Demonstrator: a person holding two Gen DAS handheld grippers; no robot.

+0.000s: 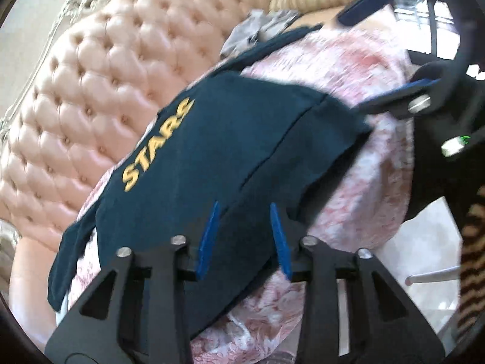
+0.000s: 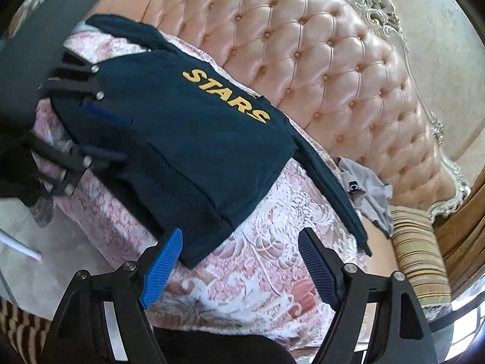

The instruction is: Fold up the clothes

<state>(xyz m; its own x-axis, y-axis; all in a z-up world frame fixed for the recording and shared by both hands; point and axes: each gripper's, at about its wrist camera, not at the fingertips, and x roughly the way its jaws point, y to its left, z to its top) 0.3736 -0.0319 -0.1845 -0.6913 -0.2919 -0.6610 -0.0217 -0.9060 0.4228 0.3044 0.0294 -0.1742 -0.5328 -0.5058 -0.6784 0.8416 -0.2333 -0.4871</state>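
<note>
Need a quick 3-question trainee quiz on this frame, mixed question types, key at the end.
1. True or false: the navy blue T-shirt with yellow STARS lettering hangs in the air, clear of the pink floral seat cover.
2. Which garment lies crumpled against the pink tufted leather sofa back? A) grey garment B) white sock C) red scarf
3. Fill in: the right tongs stand ____, nothing between the blue pads.

Key: 1 false, it lies partly folded on the cover; 2 A; 3 open.
</note>
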